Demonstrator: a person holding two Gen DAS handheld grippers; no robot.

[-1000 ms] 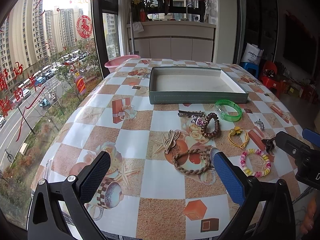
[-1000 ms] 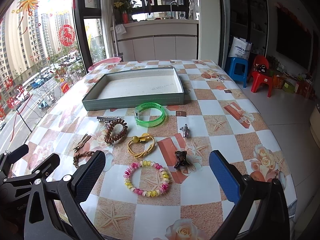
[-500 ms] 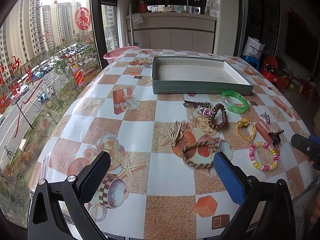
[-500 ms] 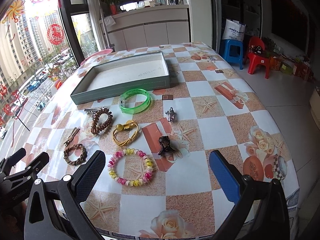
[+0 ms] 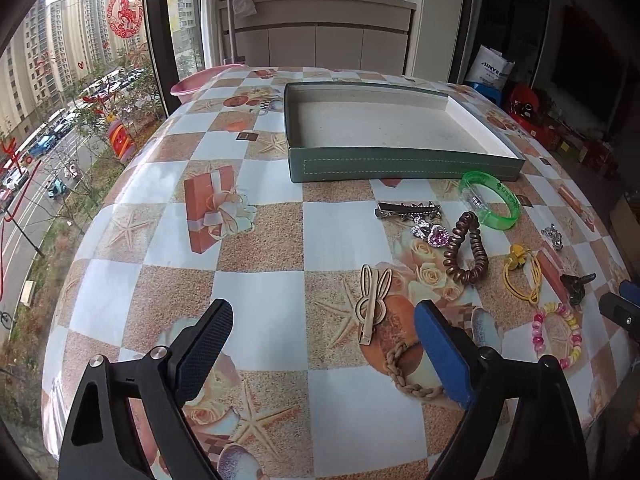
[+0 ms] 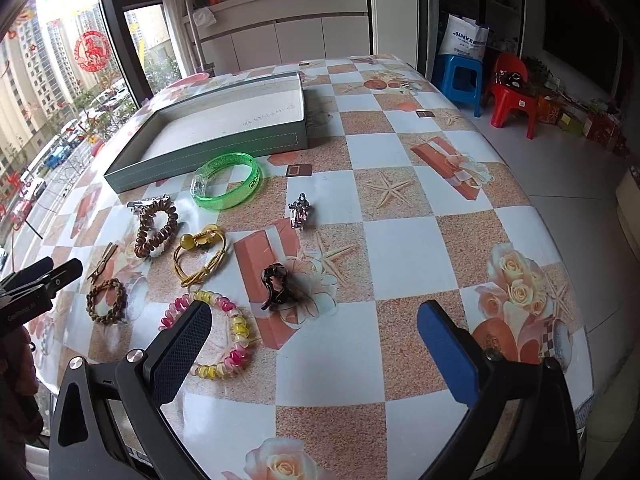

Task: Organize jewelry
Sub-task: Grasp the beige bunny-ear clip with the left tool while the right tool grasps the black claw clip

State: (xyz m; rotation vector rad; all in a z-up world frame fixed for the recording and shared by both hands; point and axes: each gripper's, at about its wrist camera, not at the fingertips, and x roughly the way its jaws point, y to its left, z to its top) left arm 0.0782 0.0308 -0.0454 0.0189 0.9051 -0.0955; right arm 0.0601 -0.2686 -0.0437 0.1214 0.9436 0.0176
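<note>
A shallow green tray point(image 5: 404, 164) point(image 6: 208, 152) stands empty at the far side of the table. In front of it lie a green bangle point(image 5: 490, 200) point(image 6: 228, 186), a brown coil tie point(image 5: 466, 256) point(image 6: 156, 230), a yellow tie point(image 5: 522, 276) point(image 6: 200, 254), a pink-yellow bead bracelet point(image 5: 556, 334) point(image 6: 212, 334), a braided bracelet point(image 5: 408, 376) point(image 6: 106, 300), a wooden clip point(image 5: 372, 304), a dark claw clip point(image 6: 276, 286) and a silver charm point(image 6: 300, 210). My left gripper point(image 5: 324, 344) is open and empty. My right gripper point(image 6: 316, 344) is open and empty near the claw clip.
A silver barrette point(image 5: 408, 210) and a pink heart brooch point(image 5: 434, 234) lie near the tray. A pink basin point(image 5: 200, 84) sits at the far left edge by the window. Red and blue stools point(image 6: 512, 92) stand on the floor to the right.
Both grippers have moved forward and lower over the table, nearer the jewelry. Both stay open and empty. The jewelry has not moved.
</note>
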